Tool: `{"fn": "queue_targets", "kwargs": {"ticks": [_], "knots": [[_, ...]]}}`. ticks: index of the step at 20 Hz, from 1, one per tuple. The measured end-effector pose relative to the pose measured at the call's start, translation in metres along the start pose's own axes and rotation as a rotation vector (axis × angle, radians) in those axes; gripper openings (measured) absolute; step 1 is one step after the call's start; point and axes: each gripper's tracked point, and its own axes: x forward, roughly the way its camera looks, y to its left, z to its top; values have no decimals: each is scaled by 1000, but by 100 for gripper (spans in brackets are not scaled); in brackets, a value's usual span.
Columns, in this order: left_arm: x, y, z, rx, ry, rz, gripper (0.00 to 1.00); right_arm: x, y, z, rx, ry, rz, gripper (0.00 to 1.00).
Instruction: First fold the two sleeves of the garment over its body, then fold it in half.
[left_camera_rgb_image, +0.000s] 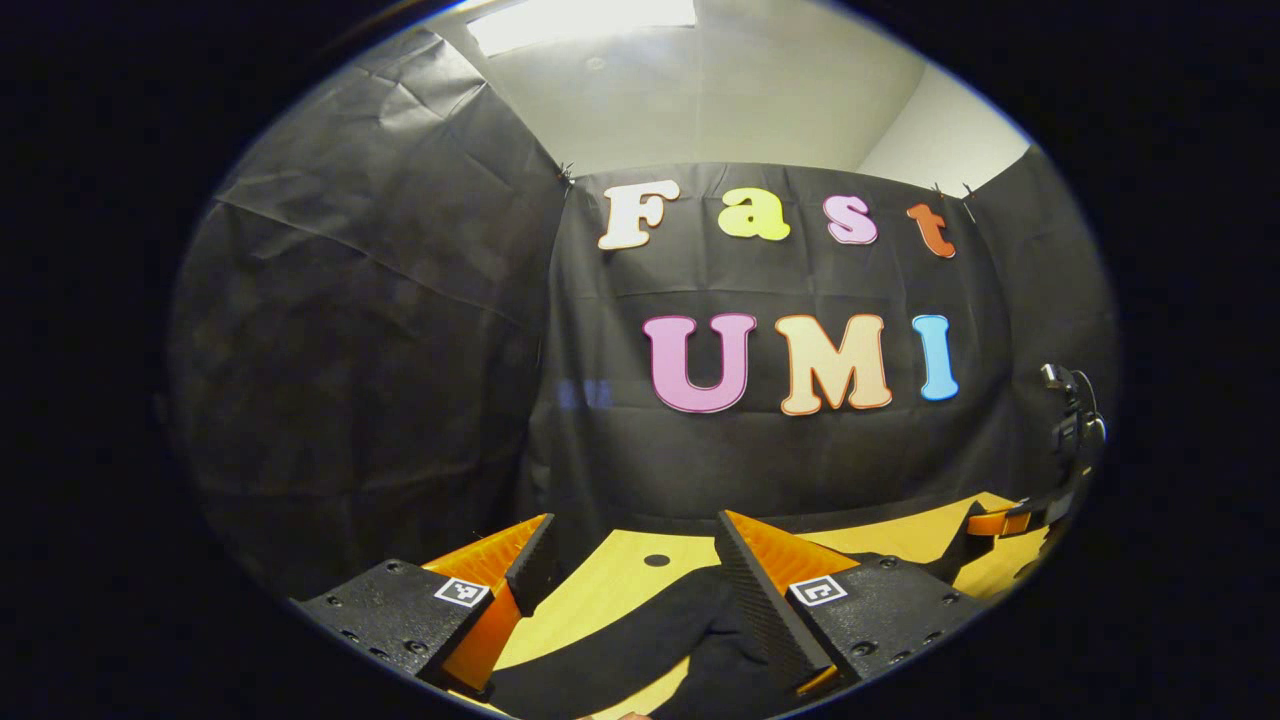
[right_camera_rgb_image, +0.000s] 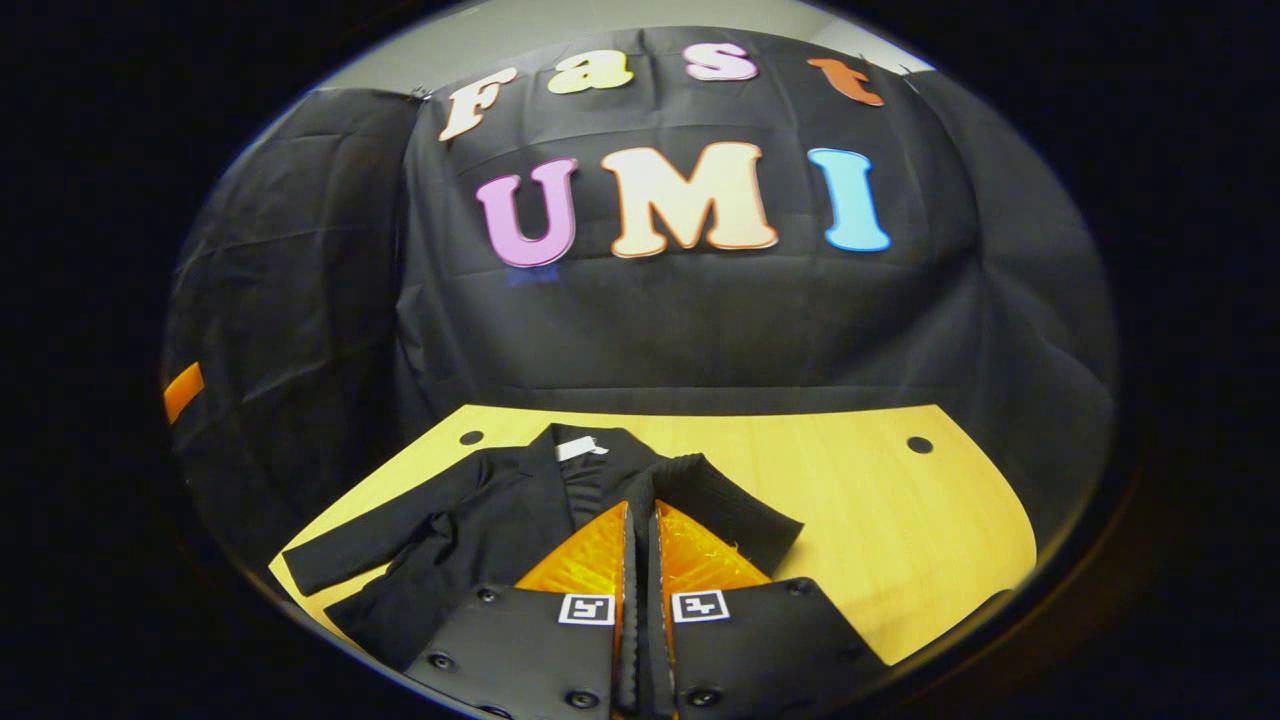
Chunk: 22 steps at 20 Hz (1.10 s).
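Note:
A black jacket (right_camera_rgb_image: 480, 520) lies flat on the yellow wooden table (right_camera_rgb_image: 880, 500), collar and white label (right_camera_rgb_image: 580, 447) toward the wall. Its left sleeve (right_camera_rgb_image: 350, 550) stretches out toward the table's left edge. My right gripper (right_camera_rgb_image: 640, 505) is shut on the other sleeve (right_camera_rgb_image: 720, 500), whose ribbed cloth rises to the fingertips beside the jacket's body. In the left gripper view my left gripper (left_camera_rgb_image: 635, 520) hangs open just above the black jacket (left_camera_rgb_image: 640, 650), nothing between its fingers. The right gripper (left_camera_rgb_image: 1000, 520) shows far right there, with dark cloth hanging from it.
The black cloth wall stands close behind the table (left_camera_rgb_image: 620, 570). Small round holes (right_camera_rgb_image: 919, 444) sit near the table's back corners. Bare wood extends right of the jacket. A dark stand with gear (left_camera_rgb_image: 1075, 420) rises at the right edge.

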Motion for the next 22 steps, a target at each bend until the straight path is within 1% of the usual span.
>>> {"fn": "queue_targets", "kwargs": {"ticks": [3,6,7,10,16,17,18,19,20,22], "knots": [[11,23,-9,-1,21,-5,92,19,46,6,-39,1,34,6],[14,49,-13,-4,27,21,92,40,83,5,-96,27,65,6],[14,56,-17,-9,33,32,94,47,94,3,-101,38,78,6],[14,82,-26,-24,55,73,92,72,122,1,-109,69,107,6],[8,110,-47,-35,107,117,92,117,174,-4,-141,110,149,6],[6,114,-51,-36,116,125,93,123,181,-6,-141,125,153,7],[3,117,-54,-36,127,131,92,125,188,-6,-136,132,164,6],[0,119,-59,-34,138,136,93,124,197,-5,-122,138,187,6],[-2,120,-62,-29,149,143,93,121,202,-3,-105,132,197,29],[-7,123,-71,-20,168,160,92,118,196,20,-122,47,181,74]]}}
